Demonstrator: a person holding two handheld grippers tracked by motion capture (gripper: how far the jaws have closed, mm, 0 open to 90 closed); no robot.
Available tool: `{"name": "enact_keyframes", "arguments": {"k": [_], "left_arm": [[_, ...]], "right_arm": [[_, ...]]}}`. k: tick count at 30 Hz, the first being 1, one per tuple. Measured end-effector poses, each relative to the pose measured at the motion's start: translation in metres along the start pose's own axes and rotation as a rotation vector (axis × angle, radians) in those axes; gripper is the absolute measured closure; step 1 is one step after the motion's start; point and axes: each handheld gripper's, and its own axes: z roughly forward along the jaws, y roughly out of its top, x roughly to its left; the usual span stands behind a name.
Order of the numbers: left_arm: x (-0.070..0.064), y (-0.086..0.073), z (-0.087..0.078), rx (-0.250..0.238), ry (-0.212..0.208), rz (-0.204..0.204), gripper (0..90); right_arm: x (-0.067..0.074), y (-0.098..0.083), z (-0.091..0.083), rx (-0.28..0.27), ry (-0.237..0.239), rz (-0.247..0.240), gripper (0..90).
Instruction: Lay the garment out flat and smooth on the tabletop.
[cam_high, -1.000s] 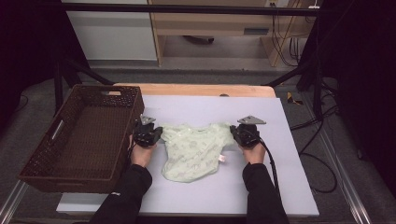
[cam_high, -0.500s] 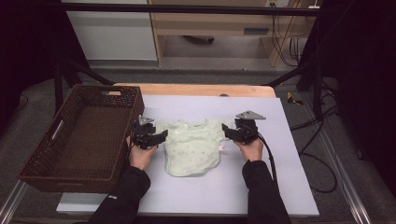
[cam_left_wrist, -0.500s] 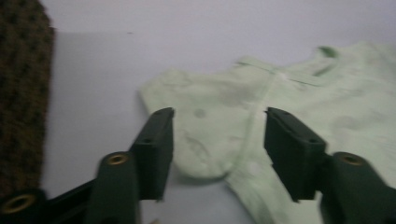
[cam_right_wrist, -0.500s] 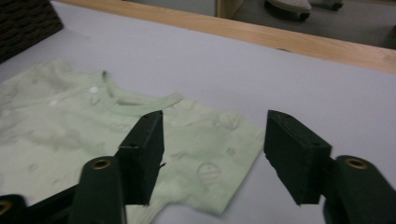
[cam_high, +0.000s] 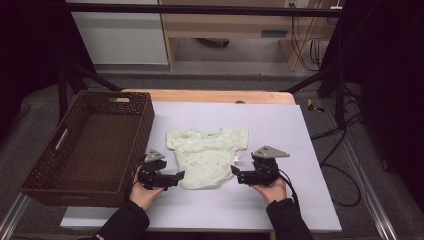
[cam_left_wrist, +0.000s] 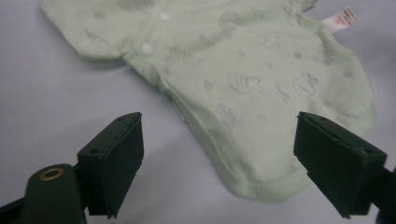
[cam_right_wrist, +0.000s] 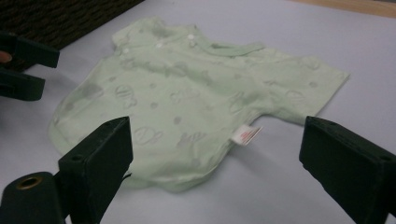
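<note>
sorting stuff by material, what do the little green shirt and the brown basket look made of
Baby shirt: soft matte knit, likely cotton, judging by its stitched hem, snap buttons and limp drape. Basket: dark brown woven wicker or rattan-like strands, its weave showing on the walls; possibly synthetic.

The small shirt (cam_high: 207, 157) is taken as the landmark; it is laid flat on the table (cam_high: 280, 130), near the middle. The basket (cam_high: 90, 145) is placed to the left of the shirt, on the left edge of the table. The left gripper (cam_high: 175, 176) is found just beside the lower left hem of the shirt, between shirt and basket. The right gripper (cam_high: 236, 172) is found just beside its lower right hem, near the label (cam_right_wrist: 246, 134).
</note>
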Motion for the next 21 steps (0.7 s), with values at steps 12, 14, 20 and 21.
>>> {"name": "enact_keyframes", "arguments": {"k": [12, 14, 20, 21], "left_arm": [[-0.012, -0.021, 0.008, 0.028, 0.012, 0.048, 57.4], [-0.012, -0.021, 0.009, 0.018, 0.018, 0.043, 62.9], [-0.013, -0.021, 0.011, 0.022, 0.027, 0.048, 79.1], [-0.012, -0.021, 0.011, 0.023, 0.023, 0.048, 80.8]], "right_arm": [[0.041, -0.026, 0.024, 0.106, 0.087, -0.126, 34.9], [0.045, -0.028, 0.029, 0.118, 0.09, -0.138, 35.4], [0.052, -0.032, 0.046, 0.163, 0.081, -0.169, 40.0], [0.052, -0.031, 0.047, 0.159, 0.073, -0.177, 44.1]]}}
